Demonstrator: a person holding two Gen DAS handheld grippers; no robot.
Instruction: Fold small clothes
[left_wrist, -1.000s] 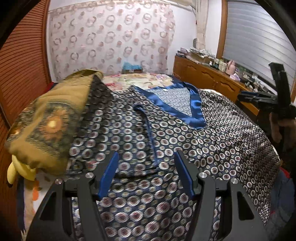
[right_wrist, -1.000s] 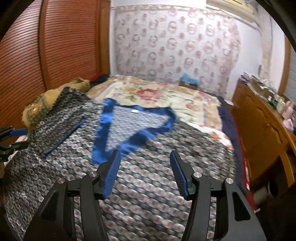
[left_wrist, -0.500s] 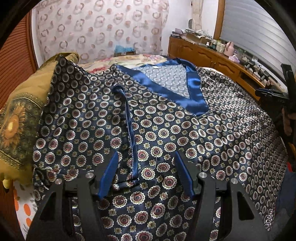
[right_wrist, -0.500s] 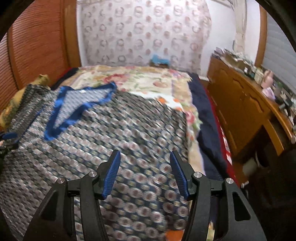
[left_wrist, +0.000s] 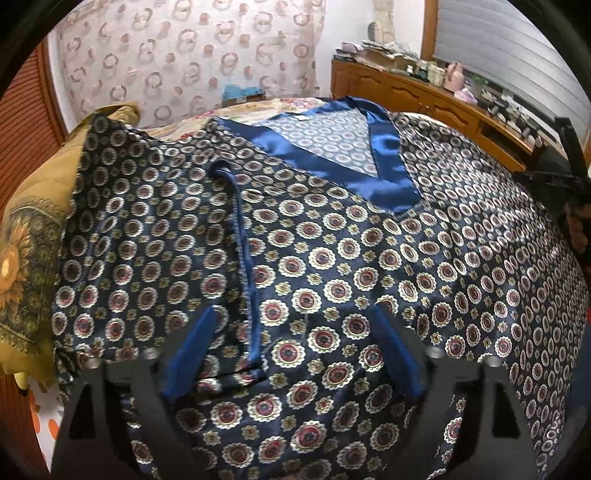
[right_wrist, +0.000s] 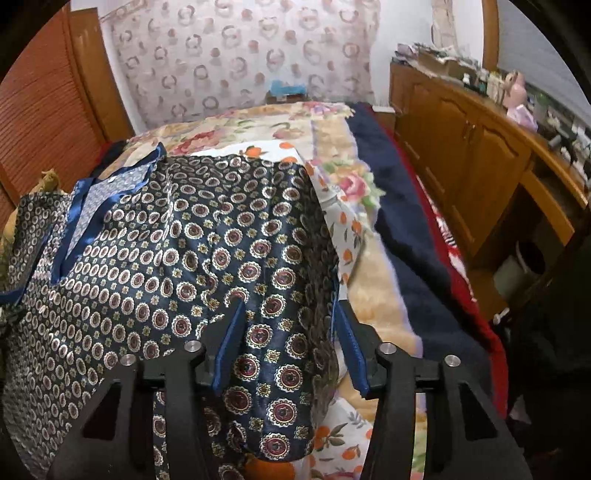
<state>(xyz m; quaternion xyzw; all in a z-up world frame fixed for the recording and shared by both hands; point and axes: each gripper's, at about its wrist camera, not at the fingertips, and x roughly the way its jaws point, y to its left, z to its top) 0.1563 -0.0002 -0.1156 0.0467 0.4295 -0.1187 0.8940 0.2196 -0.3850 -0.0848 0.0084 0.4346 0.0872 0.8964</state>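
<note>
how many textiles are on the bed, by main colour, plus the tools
Navy patterned: 1, top
Mustard: 1, cloth
Plain navy: 1, blanket
Floral cream: 1, bedspread
Tools: 2, left tool, right tool
Total: 6

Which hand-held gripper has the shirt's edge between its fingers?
The right hand-held gripper: the patterned shirt's side edge lies between its fingers. The left hand-held gripper just hangs wide open above mid-cloth.

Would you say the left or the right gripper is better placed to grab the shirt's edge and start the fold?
Right, probably: the right gripper already straddles the shirt's side edge, while the left gripper is open over its middle.
</note>
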